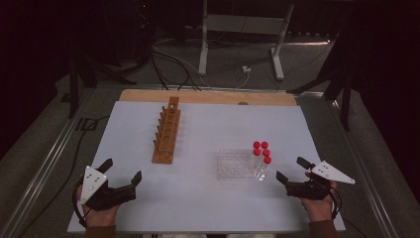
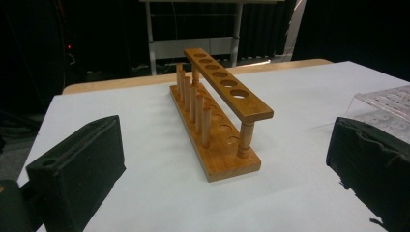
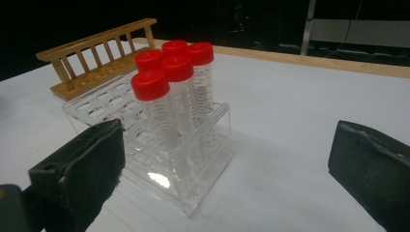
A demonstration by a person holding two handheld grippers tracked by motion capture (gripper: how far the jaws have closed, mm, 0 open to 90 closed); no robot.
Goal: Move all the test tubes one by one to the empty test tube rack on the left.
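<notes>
A wooden test-tube rack (image 1: 167, 133) (image 2: 217, 111) (image 3: 94, 58) stands left of the table's middle, its holes bare. To its right sits a clear plastic rack (image 1: 237, 164) (image 3: 159, 145) (image 2: 387, 104) with several red-capped tubes (image 1: 261, 151) (image 3: 174, 92) upright at its right end. My left gripper (image 1: 122, 170) (image 2: 227, 159) rests at the near left corner, jaws wide open and bare, aimed at the wooden rack. My right gripper (image 1: 293, 168) (image 3: 227, 159) rests at the near right, open and bare, just right of the tubes.
The white table top (image 1: 208, 198) has a wooden strip (image 1: 208, 96) along its far edge. Beyond it stand a metal frame's legs (image 1: 277, 49) and loose cables (image 1: 173, 64) on the floor. Aluminium rails (image 1: 44, 163) run along both sides.
</notes>
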